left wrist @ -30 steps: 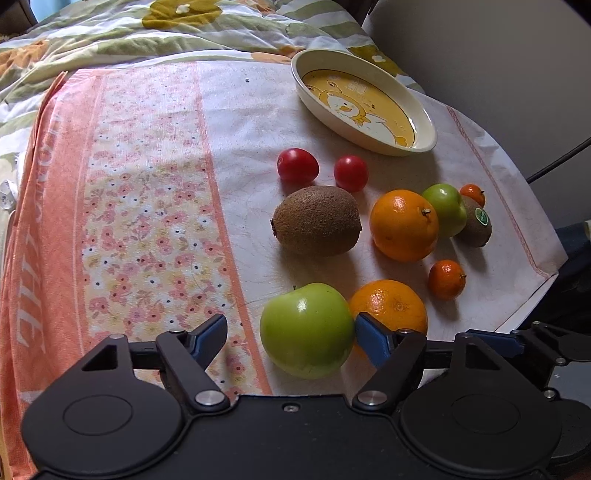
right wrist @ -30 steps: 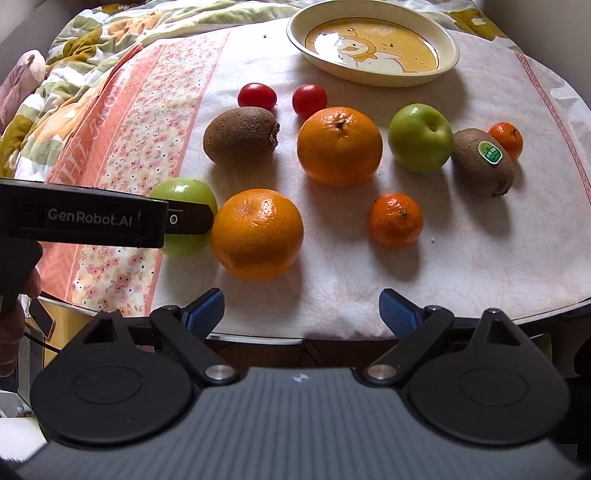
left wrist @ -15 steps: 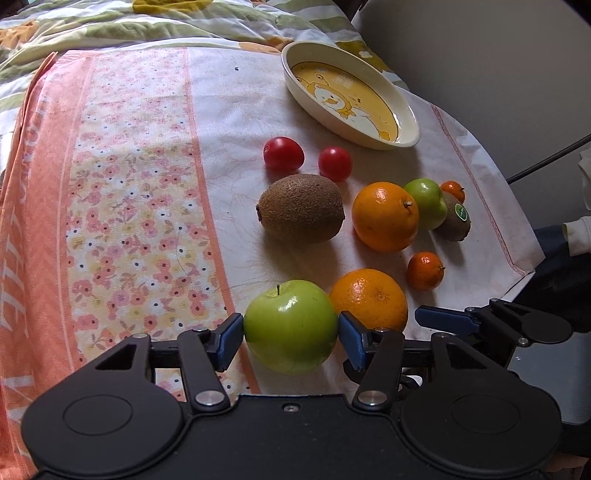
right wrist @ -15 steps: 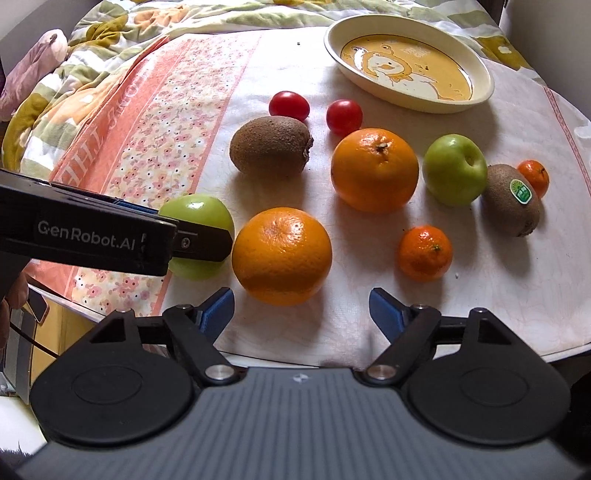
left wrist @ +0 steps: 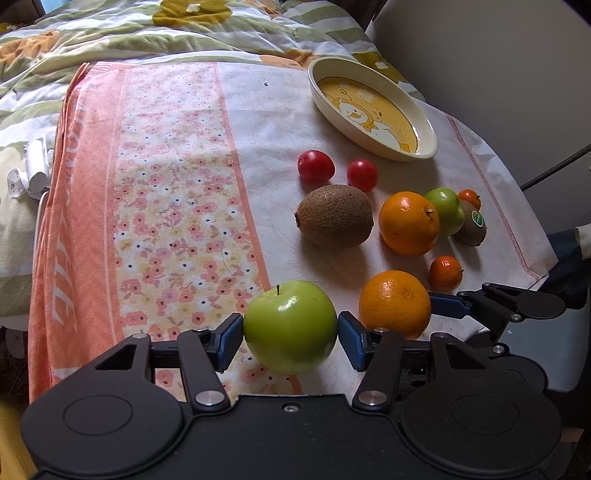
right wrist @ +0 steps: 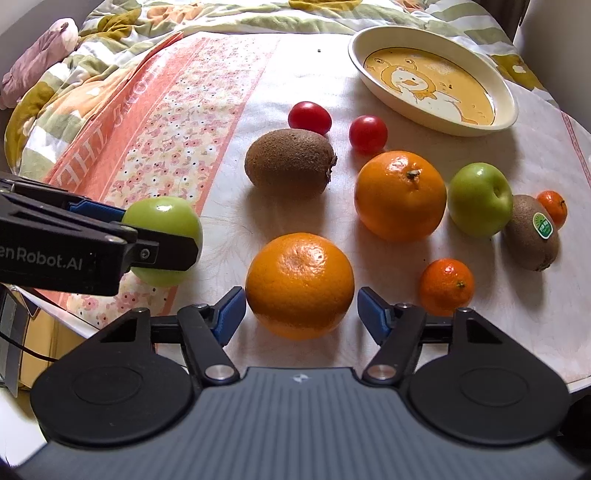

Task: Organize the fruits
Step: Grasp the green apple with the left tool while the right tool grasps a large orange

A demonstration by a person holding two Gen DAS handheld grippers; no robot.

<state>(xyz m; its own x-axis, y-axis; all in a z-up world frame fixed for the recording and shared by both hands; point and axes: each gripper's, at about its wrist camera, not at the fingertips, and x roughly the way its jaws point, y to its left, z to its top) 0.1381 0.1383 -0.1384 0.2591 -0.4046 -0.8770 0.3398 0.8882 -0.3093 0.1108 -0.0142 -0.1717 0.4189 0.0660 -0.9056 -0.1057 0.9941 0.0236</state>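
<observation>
My left gripper is shut on a green apple near the cloth's front edge; in the right wrist view the same apple shows between its black fingers. My right gripper straddles a large orange, its jaws closing, with the blue pads just beside the peel and a thin gap on the right. Farther back lie a kiwi, two red tomatoes, a second orange, another green apple, a stickered kiwi and two mandarins. A cream oval dish sits empty behind them.
The fruit lies on a white cloth with a pink flowered band, spread over a surface whose front edge is close to my grippers. A striped quilt bunches behind and to the left. A grey wall rises at the right.
My left gripper closed onto the green apple and has kept its hold since. My right gripper moved in around the large orange and its fingers narrowed toward it.
</observation>
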